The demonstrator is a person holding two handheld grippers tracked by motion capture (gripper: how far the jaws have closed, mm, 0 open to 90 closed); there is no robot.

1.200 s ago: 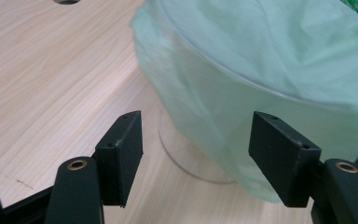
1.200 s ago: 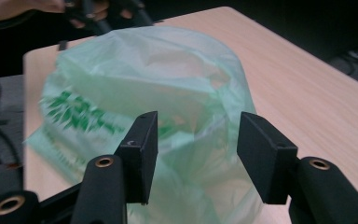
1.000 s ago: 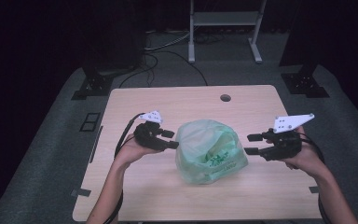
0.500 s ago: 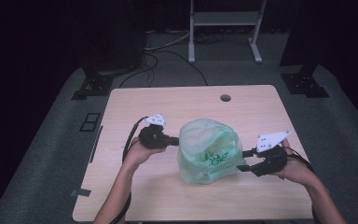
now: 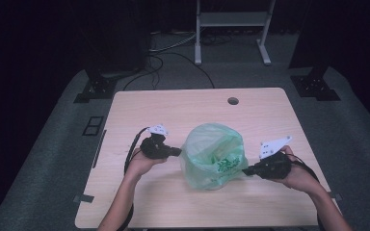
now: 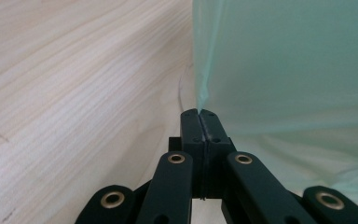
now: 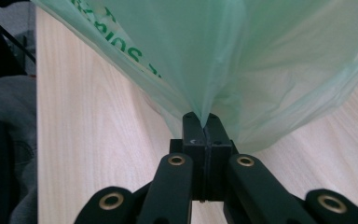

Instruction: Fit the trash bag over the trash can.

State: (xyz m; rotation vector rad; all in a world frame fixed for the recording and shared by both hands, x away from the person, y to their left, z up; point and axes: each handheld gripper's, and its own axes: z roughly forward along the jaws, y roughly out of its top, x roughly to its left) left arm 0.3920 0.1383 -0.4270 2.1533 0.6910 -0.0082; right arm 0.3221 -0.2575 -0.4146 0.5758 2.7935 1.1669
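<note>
A translucent pale green plastic bag (image 5: pixel 213 155) sits puffed up on the light wooden surface (image 5: pixel 183 108), nearer the person's edge than the small round cable hole (image 5: pixel 232 101) at the far side. The bag is thin and crinkled, rounded like a loose dome, with dark green printed lettering on the side facing the person. Something darker shows dimly through the film, too blurred to make out.

The left gripper (image 5: pixel 176 152) is just beside the bag on its left, held low by the person's left hand (image 5: pixel 142 163). In the left gripper view (image 6: pixel 198 114) its jaws are pressed together, and a thin pinched fold of the bag (image 6: pixel 284 60) rises straight out from between the tips, so they are clamped on the film.

The right gripper (image 5: pixel 245 171) meets the bag on its lower right, held by the right hand (image 5: pixel 296 175), with the grey three-cornered plate (image 5: pixel 273 146) standing above it. In the right gripper view (image 7: pixel 204 122) the jaws have just closed and are clamped on a gathered pucker of the bag (image 7: pixel 223 51), whose film fans upward from the tips; part of the green lettering (image 7: pixel 121 37) runs across the upper left.

Both grippers lie on opposite sides of the bag, with the bag between them.
</note>
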